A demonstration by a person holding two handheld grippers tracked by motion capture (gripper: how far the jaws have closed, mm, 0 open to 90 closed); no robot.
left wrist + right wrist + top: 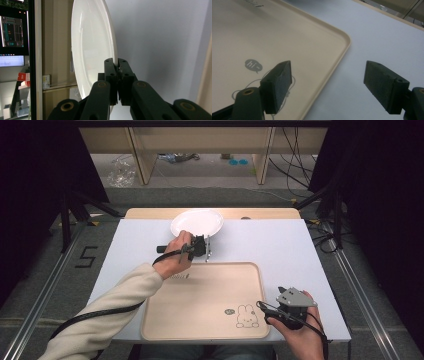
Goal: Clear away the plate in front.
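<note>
Left gripper [117,65]: fingers clamped on the rim of the white plate [92,47]. Right gripper [334,85]: fingers spread wide, holding nothing, above the tray [294,42] corner on the surface [374,45].

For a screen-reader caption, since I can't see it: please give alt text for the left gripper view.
The left gripper is shut on the rim of a white plate, seen nearly edge-on, with a pale grey table surface behind.

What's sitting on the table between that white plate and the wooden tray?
Just the left hand-held gripper, shut on the white plate at its near rim; otherwise bare table up to the tray, per the high view.
</note>
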